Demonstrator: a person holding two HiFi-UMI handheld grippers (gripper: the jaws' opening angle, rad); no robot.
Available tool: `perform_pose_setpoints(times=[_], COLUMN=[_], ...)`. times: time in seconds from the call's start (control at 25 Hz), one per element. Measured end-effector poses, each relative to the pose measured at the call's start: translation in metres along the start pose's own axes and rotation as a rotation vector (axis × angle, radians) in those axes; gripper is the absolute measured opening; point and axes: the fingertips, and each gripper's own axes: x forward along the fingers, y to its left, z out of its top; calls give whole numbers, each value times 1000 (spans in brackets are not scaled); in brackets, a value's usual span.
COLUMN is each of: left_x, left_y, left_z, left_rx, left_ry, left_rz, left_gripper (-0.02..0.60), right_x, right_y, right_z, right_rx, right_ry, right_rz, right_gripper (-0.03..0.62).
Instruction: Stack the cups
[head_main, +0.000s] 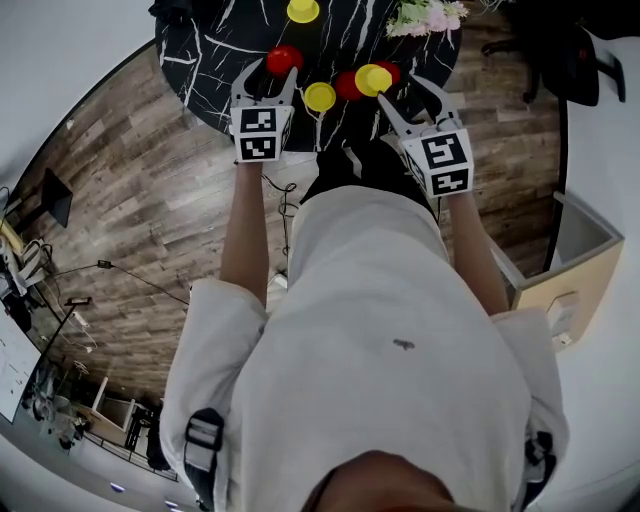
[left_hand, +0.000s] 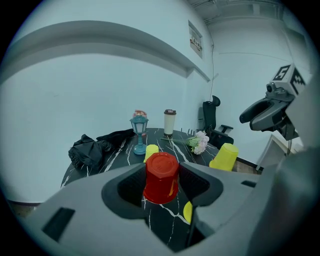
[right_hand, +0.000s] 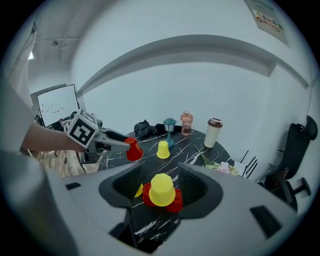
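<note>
My left gripper (head_main: 269, 72) is shut on an upside-down red cup (left_hand: 161, 177), which it holds tilted above the black marble table (head_main: 225, 45). The same red cup (right_hand: 133, 149) shows in the right gripper view. My right gripper (head_main: 396, 88) is shut on an upside-down yellow cup (right_hand: 162, 190), held just over two red cups (head_main: 347, 88) (head_main: 391, 69) that stand on the table. A second yellow cup (head_main: 320, 97) stands between the grippers near the front edge. A third yellow cup (head_main: 303, 10) stands farther back.
At the back of the table are a teal lantern (left_hand: 139, 131), a paper coffee cup (left_hand: 170, 122), a pink tumbler (right_hand: 186, 123), a bunch of flowers (left_hand: 200, 142) and a black cloth (left_hand: 92, 150). An office chair (left_hand: 212, 117) stands behind the table. A box (head_main: 560, 290) stands on the floor.
</note>
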Motion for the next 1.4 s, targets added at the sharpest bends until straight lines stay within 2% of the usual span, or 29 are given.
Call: perform_pose_setpoints(times=[0.56, 1.0, 1.4], left_x=[-19, -14, -6], left_y=[-52, -93, -113], left_z=[1, -4, -14], left_rx=[61, 122, 151], left_ry=[3, 16, 49], left_rz=[-105, -202, -257], left_gripper=[209, 209, 209], right_x=[-5, -11, -14], right_y=[8, 2, -3], right_z=[0, -5, -9], right_rx=[17, 27, 35], right_ry=[-31, -31, -21], right_rz=[13, -1, -13], right_gripper=[230, 230, 230])
